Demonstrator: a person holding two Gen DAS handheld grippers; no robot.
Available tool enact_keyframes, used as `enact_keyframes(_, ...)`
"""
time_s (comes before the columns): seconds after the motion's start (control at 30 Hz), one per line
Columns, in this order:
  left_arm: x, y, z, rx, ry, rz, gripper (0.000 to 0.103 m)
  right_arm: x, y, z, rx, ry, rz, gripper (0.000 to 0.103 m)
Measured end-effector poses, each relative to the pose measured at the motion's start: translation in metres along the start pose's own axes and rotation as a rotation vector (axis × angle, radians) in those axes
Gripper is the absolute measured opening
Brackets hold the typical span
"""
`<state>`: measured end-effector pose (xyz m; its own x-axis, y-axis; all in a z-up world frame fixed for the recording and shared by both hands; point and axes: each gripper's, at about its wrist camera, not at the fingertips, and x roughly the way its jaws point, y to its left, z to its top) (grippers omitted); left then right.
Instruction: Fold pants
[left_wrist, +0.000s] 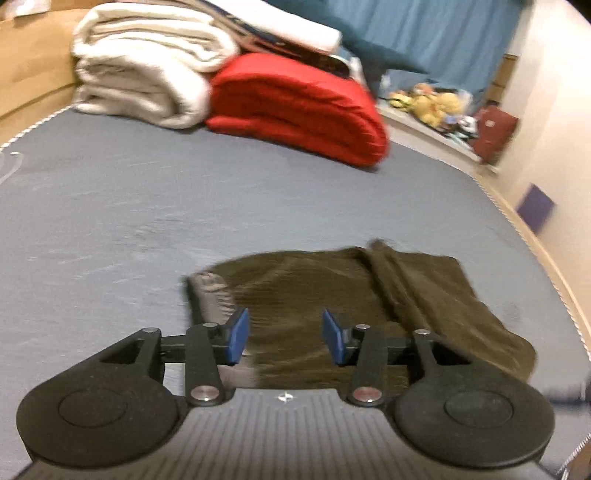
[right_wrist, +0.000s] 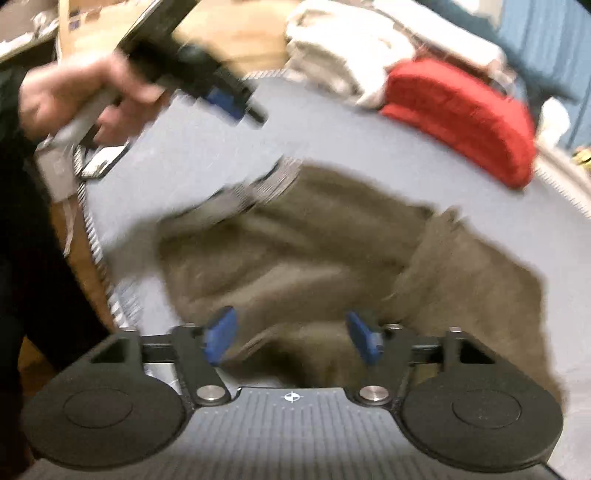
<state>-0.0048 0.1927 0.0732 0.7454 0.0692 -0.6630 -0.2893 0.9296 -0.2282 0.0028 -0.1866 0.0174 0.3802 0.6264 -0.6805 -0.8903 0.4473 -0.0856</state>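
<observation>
Olive-brown pants (left_wrist: 332, 302) lie folded in a compact bundle on the grey bed sheet (left_wrist: 110, 221), with a grey waistband at the left edge. My left gripper (left_wrist: 285, 338) is open and empty, hovering just above the bundle's near edge. In the right wrist view the pants (right_wrist: 314, 251) fill the middle, blurred, with the striped grey waistband (right_wrist: 266, 184) at the upper left. My right gripper (right_wrist: 291, 338) is open and empty, over the near part of the pants. The left gripper (right_wrist: 225, 99), held in a hand, shows raised above the bed at the upper left.
A folded cream blanket (left_wrist: 144, 70) and a folded red blanket (left_wrist: 295, 107) lie at the far end of the bed. A wooden bed frame (left_wrist: 29, 66) runs along the left. A wall (left_wrist: 554, 147) and cluttered shelf (left_wrist: 436, 103) are on the right.
</observation>
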Motion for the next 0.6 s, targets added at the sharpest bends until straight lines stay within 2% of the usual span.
enact_keyframes(0.13, 0.035, -0.037, -0.013, 0.061, 0.05, -0.038, 0.05, 0.007, -0.041, 0.003, 0.077, -0.018, -0.115, 0.074)
enact_keyframes(0.23, 0.055, -0.054, -0.02, 0.122, 0.07, -0.024, 0.05, 0.044, -0.058, -0.022, 0.124, 0.011, -0.199, 0.074)
enact_keyframes(0.27, 0.059, -0.056, -0.023, 0.127, 0.079, -0.03, 0.05, 0.064, -0.061, -0.031, 0.128, 0.058, -0.223, 0.074)
enact_keyframes(0.3, 0.064, -0.06, -0.025, 0.131, 0.09, -0.041, 0.05, 0.081, -0.059, -0.037, 0.095, 0.126, -0.262, 0.072)
enact_keyframes(0.37, 0.073, -0.068, -0.028, 0.147, 0.103, -0.065, 0.05, 0.1, -0.051, -0.046, 0.005, 0.131, -0.282, 0.073)
enact_keyframes(0.47, 0.079, -0.079, -0.031, 0.17, 0.116, -0.083, 0.05, 0.119, -0.05, -0.055, -0.046, 0.174, -0.33, 0.068)
enact_keyframes(0.57, 0.081, -0.091, -0.044, 0.188, 0.126, -0.115, 0.05, 0.119, -0.057, -0.058, -0.024, 0.185, -0.348, 0.039)
enact_keyframes(0.6, 0.083, -0.096, -0.047, 0.203, 0.129, -0.127, 0.05, 0.114, -0.061, -0.059, -0.006, 0.182, -0.355, 0.026)
